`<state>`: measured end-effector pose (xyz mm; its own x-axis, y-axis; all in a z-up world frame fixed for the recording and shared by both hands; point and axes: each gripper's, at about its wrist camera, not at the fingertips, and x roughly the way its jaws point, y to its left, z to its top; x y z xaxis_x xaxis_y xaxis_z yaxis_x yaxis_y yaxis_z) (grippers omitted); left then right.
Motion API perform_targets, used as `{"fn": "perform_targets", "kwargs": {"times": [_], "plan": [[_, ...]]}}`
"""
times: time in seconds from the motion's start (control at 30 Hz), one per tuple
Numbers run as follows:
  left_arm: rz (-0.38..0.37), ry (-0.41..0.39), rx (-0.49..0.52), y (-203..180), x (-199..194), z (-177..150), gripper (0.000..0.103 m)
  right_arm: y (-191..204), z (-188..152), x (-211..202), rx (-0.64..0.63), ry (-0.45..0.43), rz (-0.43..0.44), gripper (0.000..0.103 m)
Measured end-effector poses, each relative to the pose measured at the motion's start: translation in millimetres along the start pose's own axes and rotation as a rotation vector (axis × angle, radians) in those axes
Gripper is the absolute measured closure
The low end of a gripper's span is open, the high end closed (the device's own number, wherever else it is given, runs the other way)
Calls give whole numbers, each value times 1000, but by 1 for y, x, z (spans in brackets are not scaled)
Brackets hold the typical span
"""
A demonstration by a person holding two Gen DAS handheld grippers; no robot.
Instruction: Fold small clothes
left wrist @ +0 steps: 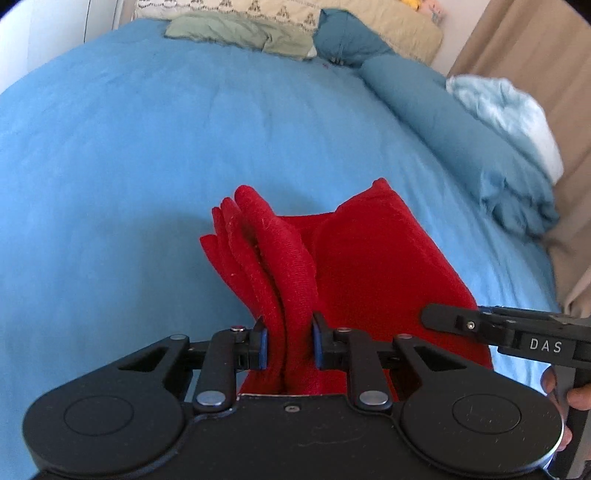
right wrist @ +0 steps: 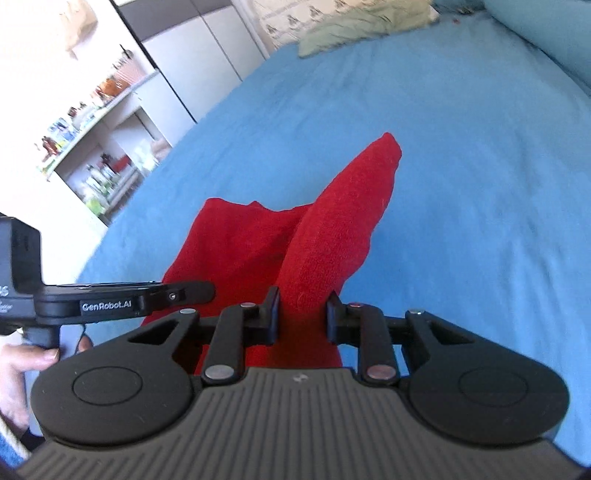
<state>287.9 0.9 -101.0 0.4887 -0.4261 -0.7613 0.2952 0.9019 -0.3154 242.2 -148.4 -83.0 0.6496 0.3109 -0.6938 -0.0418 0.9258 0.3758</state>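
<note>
A red knit garment lies partly folded on the blue bed cover. My left gripper is shut on a bunched stack of its layers at the near left edge, and the layers stand up past the fingers. My right gripper is shut on another thick fold of the same red garment, whose far tip sticks up over the bed cover. The two grippers are side by side; each shows at the edge of the other's view.
Green and patterned pillows lie at the head of the bed. A rolled teal duvet and a pale blue cloth run along the right edge by a beige curtain. Shelves with clutter stand left of the bed.
</note>
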Motion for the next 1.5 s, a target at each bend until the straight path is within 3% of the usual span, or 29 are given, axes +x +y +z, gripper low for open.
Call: {"fn": "perform_targets", "kwargs": {"times": [0.07,0.13,0.2,0.23,0.27,0.33,0.57,0.7,0.83,1.03,1.17,1.23,1.37,1.5], "plan": [[45,7,16,-8,7,-11,75,-9,-18,-1,9,21,-27,57],[126,1,42,-16,6,-16,58,-14,-28,-5,3,27,-74,50],[138,-27,53,-17,-2,-19,28,-17,-35,-14,-3,15,-97,26],[138,-45,58,-16,-6,-21,23,-19,-38,-20,0,3,-101,5],[146,-63,66,-16,-10,-23,17,-19,-41,-26,-3,-14,-116,0],[186,-73,89,-13,-14,-27,16,-15,-48,-33,-36,-40,-150,0],[294,-24,136,5,-8,-64,16,-13,-73,-4,-130,38,-315,0],[327,-4,134,9,7,-75,13,-23,-90,3,-124,32,-336,0],[346,-10,128,4,-3,-71,15,-18,-90,-7,-125,6,-352,0],[368,-117,141,-25,-68,-58,14,16,-78,-65,-186,-75,-356,0],[363,-215,136,-52,-135,-60,0,48,-72,-122,-198,-132,-385,0],[362,-252,136,-66,-163,-67,0,64,-73,-151,-192,-164,-404,0],[381,-248,131,-82,-200,-88,0,95,-86,-202,-178,-198,-444,0],[411,-226,137,-92,-216,-115,0,115,-108,-230,-140,-161,-441,0]]}}
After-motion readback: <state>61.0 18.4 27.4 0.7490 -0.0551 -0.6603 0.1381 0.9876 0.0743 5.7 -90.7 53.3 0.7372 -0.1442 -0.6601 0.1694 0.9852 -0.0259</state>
